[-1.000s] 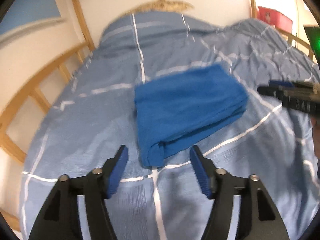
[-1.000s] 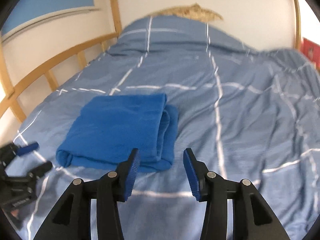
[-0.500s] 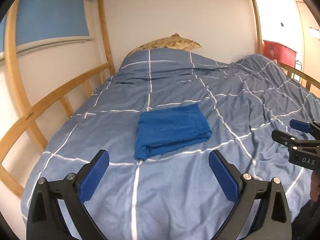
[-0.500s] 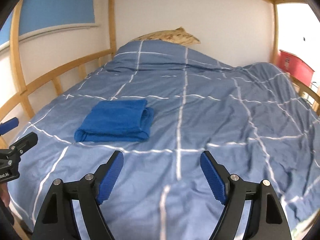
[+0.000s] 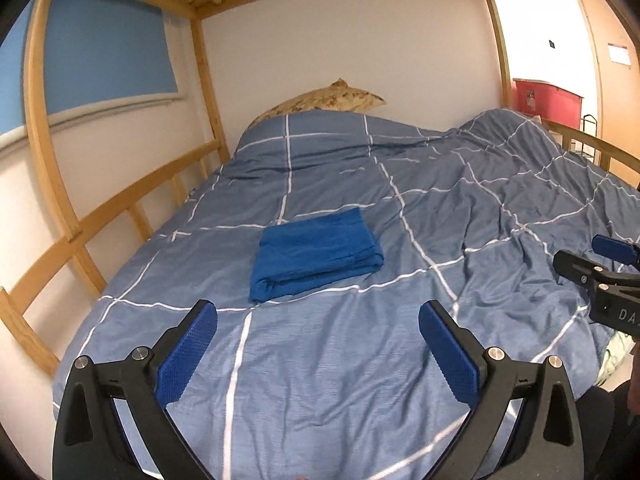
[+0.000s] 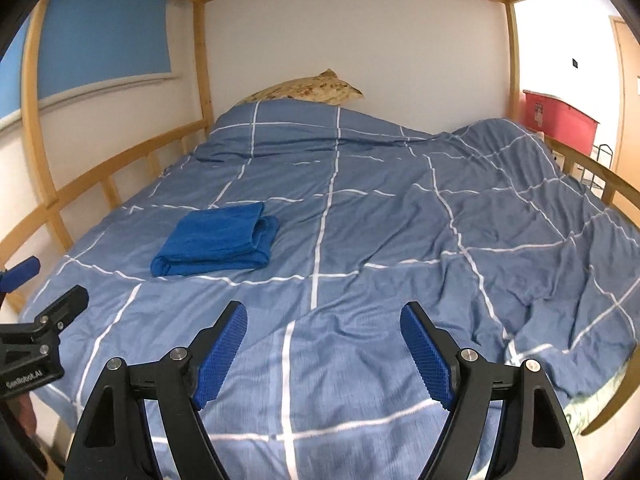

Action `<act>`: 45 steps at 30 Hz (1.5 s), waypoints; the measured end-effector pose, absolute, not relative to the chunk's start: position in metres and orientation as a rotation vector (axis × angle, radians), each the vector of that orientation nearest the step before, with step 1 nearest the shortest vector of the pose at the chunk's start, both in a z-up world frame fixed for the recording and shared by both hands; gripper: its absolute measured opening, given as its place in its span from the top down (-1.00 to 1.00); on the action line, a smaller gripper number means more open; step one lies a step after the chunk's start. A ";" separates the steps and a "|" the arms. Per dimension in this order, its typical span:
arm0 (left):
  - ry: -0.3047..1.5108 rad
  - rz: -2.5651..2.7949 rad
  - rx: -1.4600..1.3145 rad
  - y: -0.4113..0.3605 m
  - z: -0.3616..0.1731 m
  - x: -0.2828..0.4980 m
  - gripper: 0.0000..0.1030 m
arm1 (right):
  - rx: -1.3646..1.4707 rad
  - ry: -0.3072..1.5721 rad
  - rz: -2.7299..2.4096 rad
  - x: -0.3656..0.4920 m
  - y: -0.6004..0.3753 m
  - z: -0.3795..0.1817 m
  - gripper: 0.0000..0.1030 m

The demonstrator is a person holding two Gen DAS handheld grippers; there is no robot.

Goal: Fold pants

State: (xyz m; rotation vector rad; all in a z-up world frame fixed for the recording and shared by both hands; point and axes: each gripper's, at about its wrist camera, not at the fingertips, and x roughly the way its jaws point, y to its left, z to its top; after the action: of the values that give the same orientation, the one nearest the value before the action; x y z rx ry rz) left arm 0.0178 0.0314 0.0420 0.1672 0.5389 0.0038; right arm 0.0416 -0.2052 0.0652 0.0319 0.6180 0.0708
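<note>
The blue pants (image 5: 316, 254) lie folded into a compact rectangle on the blue checked duvet (image 5: 400, 360); they also show in the right wrist view (image 6: 218, 240). My left gripper (image 5: 318, 316) is open and empty, held back above the bed's foot end, well short of the pants. My right gripper (image 6: 324, 316) is open and empty, to the right of the pants and also well back. Each gripper shows at the edge of the other's view, the right one (image 5: 600, 276) and the left one (image 6: 36, 300).
Wooden bunk rails (image 5: 120, 216) run along the left side and a curved rail (image 6: 600, 176) along the right. A patterned pillow (image 5: 320, 98) lies at the head. The duvet is bunched up on the right (image 6: 520, 200). A red bin (image 6: 560, 116) stands beyond.
Both grippers have pulled back and up from the folded pants and opened wider. The pants stay put on the duvet.
</note>
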 end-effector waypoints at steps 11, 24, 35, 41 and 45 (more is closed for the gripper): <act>0.571 -0.024 0.137 0.019 0.045 0.008 -0.99 | 0.056 0.590 0.028 0.015 -0.225 0.066 -0.55; 0.560 -0.016 0.142 0.015 0.050 0.003 -0.99 | 0.052 0.593 0.038 0.008 -0.225 0.065 -0.55; 0.545 -0.030 0.146 0.013 0.052 0.000 -0.99 | 0.044 0.580 0.030 0.002 -0.227 0.070 -0.55; 0.546 -0.030 0.146 0.011 0.052 0.000 -1.00 | 0.036 0.575 0.026 0.000 -0.226 0.070 -0.55; 0.543 -0.031 0.149 0.011 0.053 0.000 -1.00 | 0.038 0.576 0.028 -0.001 -0.225 0.070 -0.55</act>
State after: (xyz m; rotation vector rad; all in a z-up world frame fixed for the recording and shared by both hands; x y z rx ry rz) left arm 0.0001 0.0108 0.0526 0.1488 0.5433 -0.0310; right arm -0.0007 -0.2252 0.0704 0.0382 0.5760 0.0278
